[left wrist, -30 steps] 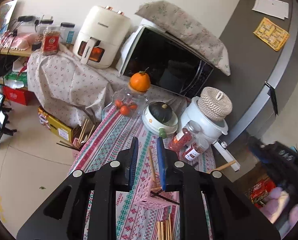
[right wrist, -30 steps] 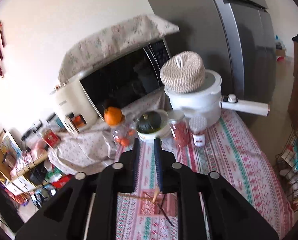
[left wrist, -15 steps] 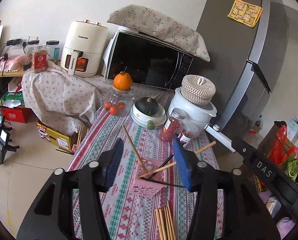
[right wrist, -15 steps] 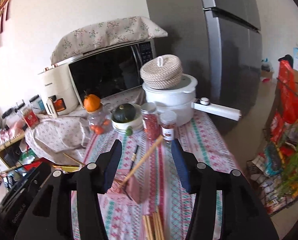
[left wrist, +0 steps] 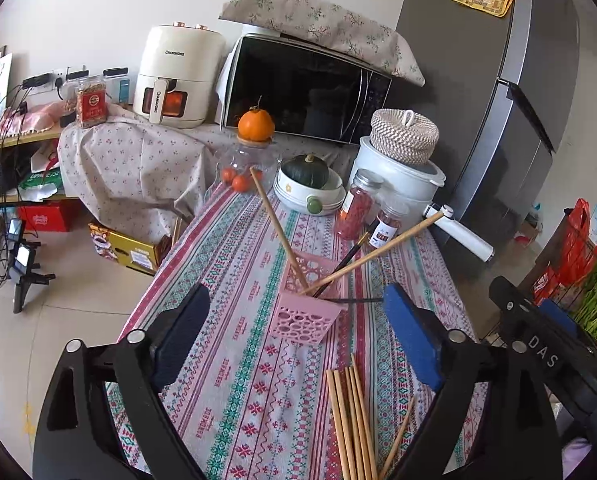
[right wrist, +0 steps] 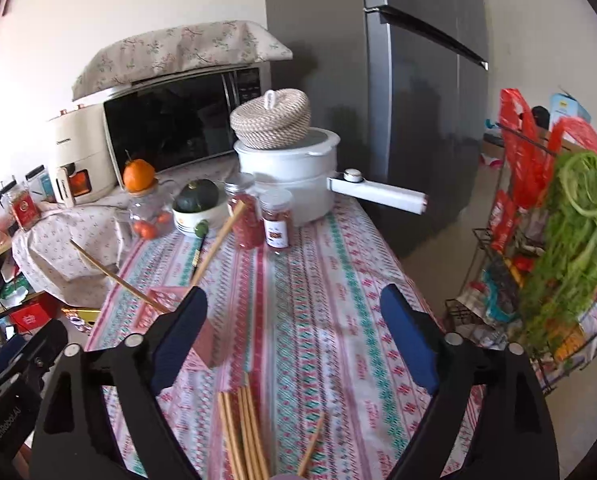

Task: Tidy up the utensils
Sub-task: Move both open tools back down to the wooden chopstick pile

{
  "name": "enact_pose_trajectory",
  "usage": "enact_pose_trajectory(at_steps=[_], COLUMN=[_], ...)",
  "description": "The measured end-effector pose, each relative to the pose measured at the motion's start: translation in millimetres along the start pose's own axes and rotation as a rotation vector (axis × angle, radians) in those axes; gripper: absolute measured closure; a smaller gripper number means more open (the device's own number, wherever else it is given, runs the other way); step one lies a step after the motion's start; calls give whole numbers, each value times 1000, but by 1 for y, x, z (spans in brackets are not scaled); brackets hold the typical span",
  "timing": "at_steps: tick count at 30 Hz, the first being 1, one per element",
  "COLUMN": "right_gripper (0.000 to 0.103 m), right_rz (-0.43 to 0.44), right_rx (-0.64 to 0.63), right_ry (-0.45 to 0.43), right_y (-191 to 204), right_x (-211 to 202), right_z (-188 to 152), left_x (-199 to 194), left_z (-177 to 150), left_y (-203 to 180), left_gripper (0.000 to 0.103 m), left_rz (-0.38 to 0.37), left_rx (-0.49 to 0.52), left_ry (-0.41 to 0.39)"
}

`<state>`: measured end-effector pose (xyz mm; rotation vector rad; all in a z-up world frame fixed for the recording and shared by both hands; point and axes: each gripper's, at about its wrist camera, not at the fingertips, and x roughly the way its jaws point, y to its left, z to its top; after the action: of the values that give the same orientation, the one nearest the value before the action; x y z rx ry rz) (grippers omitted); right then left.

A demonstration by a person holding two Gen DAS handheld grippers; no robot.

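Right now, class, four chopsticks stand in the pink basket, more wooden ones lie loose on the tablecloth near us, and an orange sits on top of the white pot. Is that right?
Not quite. The orange sits on a clear jar, not the white pot, which carries a woven lid; the left wrist view shows it. The pink basket does hold four chopsticks, and loose wooden chopsticks lie on the tablecloth.

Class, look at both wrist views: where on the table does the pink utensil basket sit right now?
The pink basket sits mid-table on the striped cloth, centred in the left wrist view, with loose wooden chopsticks nearer the camera. In the right wrist view it sits left, partly hidden.
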<state>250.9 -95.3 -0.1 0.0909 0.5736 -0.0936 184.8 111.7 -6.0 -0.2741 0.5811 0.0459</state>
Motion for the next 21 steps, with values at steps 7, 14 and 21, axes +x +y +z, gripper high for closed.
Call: enact_pose_trajectory(at_steps=[7, 14, 21], right_gripper=[7, 7, 7], right_rz=[-32, -39, -10], right_rx=[24, 43, 105], right_ry=[54, 142, 357], right_y=[-24, -47, -86], right_x=[7, 21, 65], right_z=[-18, -35, -71], left_x=[6, 29, 88], left_z=[-13, -32, -64], left_y=[-4, -8, 5], left_gripper=[7, 7, 7], left_rz=[9, 5, 40], left_rx=[15, 45, -10], left_ry=[32, 153, 441])
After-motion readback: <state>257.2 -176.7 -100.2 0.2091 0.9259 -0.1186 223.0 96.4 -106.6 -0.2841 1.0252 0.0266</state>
